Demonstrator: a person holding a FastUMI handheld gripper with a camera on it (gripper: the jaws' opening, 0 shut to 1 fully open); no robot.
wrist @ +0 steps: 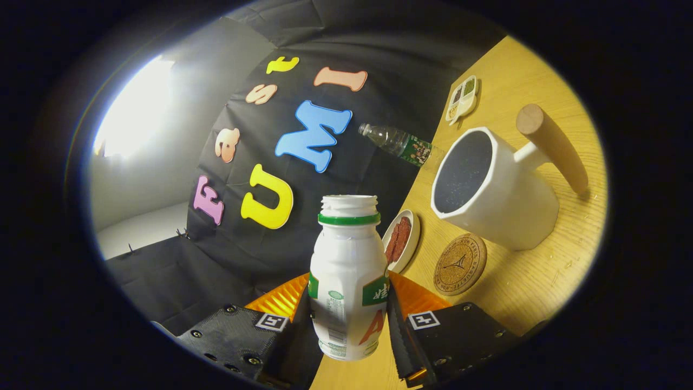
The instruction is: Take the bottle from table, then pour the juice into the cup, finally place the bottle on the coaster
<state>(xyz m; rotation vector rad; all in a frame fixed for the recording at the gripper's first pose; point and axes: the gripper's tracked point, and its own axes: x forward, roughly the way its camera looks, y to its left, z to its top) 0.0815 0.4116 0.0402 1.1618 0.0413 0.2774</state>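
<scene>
Since the bottle [348, 281] sits clamped between my two fingers and the whole scene is rolled hard over to one side, I judge the taking step done and the pour either under way or just about to begin. The table [541, 292] runs up the far side of my view like a wall, which tells me I am holding the gripper [349, 325] turned well over. The bottle's cap is off; its threaded mouth with the green ring below it is open and points away from me, towards the booth's dark cloth wall. I cannot see any juice leaving it, and I cannot tell whether the cup [495, 189] has taken any: its inside looks dark and speckled, with no clear liquid surface. The cup, white with a wooden handle, stands beyond my fingers and off to the side of the bottle's mouth, not yet under it. So the pouring is, as far as I can judge, left to do, and after it the setting down.

The coaster [460, 264], a round cork one, lies bare on the table just beside the cup's base, between the cup and a small dish [401, 240] of red slices.

My fingers are closed to the bottle's width, one pressing each side of its labelled lower body.
</scene>
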